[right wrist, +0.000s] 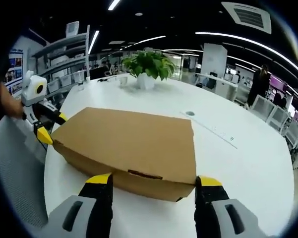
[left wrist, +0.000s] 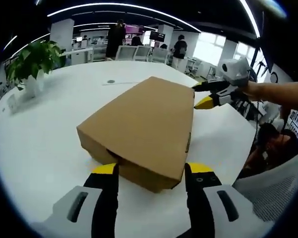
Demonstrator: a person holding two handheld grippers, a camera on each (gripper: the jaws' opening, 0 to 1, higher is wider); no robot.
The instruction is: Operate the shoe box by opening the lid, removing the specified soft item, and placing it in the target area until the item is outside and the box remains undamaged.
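Plain brown cardboard shoe box (left wrist: 141, 130), lid closed and flat, lies on the white table (left wrist: 44, 144), undented. Left hand-held gripper (left wrist: 149, 171) jaws apart at its 6 o'clock end; right hand-held gripper (right wrist: 153, 182) jaws apart at the opposite end.

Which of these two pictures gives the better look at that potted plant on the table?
The right gripper view: the potted plant sits near the middle, beyond the cardboard box, leaves and white pot clear. In the left gripper view the plant shows near the left edge, distorted by the lens.
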